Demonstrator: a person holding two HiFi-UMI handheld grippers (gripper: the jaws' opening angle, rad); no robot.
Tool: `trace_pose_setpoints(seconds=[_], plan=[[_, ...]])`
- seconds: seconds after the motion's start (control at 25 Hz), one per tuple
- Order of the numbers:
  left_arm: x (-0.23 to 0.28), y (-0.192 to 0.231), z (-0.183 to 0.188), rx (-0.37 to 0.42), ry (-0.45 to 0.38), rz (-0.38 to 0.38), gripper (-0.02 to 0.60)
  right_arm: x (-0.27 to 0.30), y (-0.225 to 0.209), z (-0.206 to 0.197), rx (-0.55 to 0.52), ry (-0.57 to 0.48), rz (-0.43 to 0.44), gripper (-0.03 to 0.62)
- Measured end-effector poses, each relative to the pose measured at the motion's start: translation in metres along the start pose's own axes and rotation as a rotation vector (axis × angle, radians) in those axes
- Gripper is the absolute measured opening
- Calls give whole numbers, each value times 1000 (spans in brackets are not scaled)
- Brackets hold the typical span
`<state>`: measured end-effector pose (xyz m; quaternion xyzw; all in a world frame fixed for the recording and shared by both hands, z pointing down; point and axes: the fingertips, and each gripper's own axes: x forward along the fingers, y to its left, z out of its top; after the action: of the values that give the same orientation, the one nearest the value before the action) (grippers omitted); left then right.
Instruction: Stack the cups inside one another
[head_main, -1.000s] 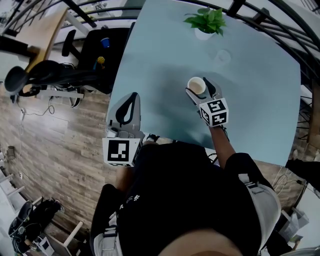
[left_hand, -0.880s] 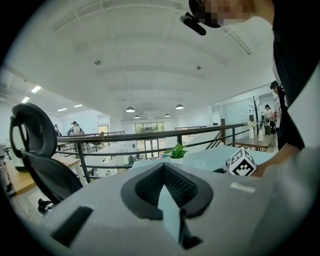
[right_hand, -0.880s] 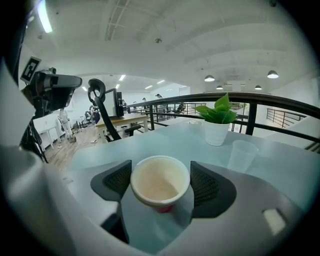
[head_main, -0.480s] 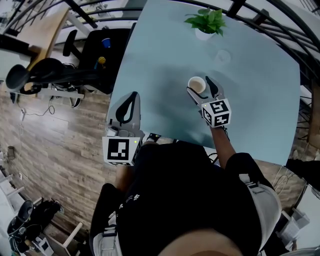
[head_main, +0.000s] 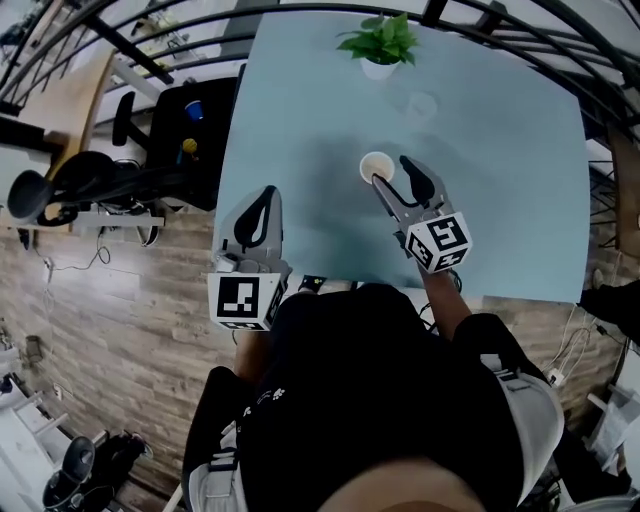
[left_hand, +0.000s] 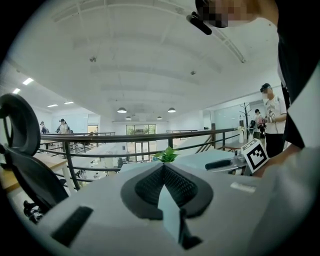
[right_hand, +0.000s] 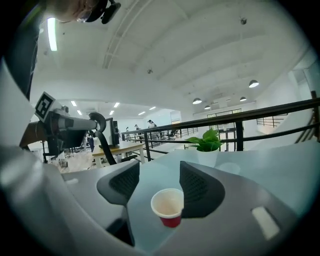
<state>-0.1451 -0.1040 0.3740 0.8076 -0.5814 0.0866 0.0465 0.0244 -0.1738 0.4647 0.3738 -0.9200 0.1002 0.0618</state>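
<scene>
Only 1 red cup (head_main: 377, 166) seen, upright mid-table (head_main: 520, 180), between right gripper (right_hand: 159, 175) jaws: apart, just been narrowing, nothing clamped. Left gripper (left_hand: 163, 167) jaws pressed together, empty. Probably release step; next, clean pull-back needed, cup not to be knocked.

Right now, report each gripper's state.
Left gripper: shut, nothing between its jaws.
Right gripper: open, jaws just closed partway; red cup shows between them, ungripped.

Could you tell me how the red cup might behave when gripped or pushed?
The cup looks small and thin-walled, so probably light and easily crushed. Upright and empty on the smooth table, it may slide or tip if nudged.
</scene>
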Motion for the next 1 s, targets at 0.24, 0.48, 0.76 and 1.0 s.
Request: trace_pose_setpoints(seconds=[0.24, 0.48, 0.76, 1.0], plan=[[21, -21, 2, 7, -8, -106, -11, -31, 0, 13, 19, -71, -51, 189], [42, -49, 5, 18, -14, -233, -11, -68, -4, 13, 53, -109, -155, 131], [62, -79, 3, 30, -8, -353, -11, -103, -14, 12, 67, -136, -271, 98], [76, -105, 1, 40, -4, -441, -11, -133, -25, 11, 76, -166, -360, 9]])
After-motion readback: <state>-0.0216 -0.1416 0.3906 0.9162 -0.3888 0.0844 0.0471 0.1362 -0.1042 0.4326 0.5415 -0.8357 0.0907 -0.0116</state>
